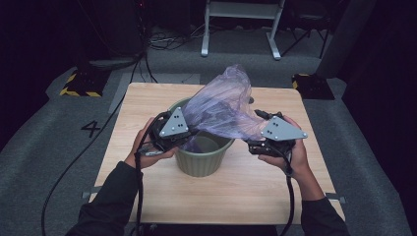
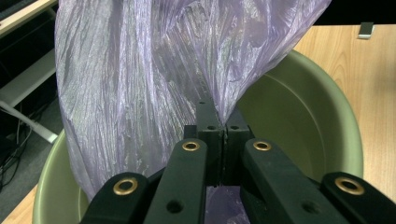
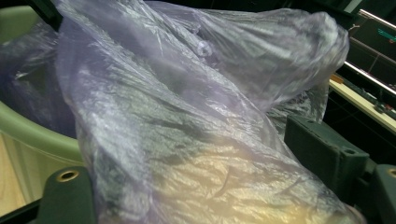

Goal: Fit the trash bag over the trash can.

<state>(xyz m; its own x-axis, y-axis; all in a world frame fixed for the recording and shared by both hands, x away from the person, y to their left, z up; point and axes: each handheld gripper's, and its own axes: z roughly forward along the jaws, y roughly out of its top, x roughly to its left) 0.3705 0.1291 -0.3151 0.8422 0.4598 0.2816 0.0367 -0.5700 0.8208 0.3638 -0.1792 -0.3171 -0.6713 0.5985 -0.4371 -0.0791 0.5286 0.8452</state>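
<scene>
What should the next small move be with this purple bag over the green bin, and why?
Probably close the right gripper on the bag's edge. Its jaws stand wide with the purple bag loose between them, while the left gripper is shut on the film above the green bin. Both grips are likely needed to spread it.

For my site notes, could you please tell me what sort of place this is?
Probably a lab or recording studio: a lone wooden table on grey carpet, black-and-yellow hazard-striped blocks, and loose cables near a white stand.
</scene>
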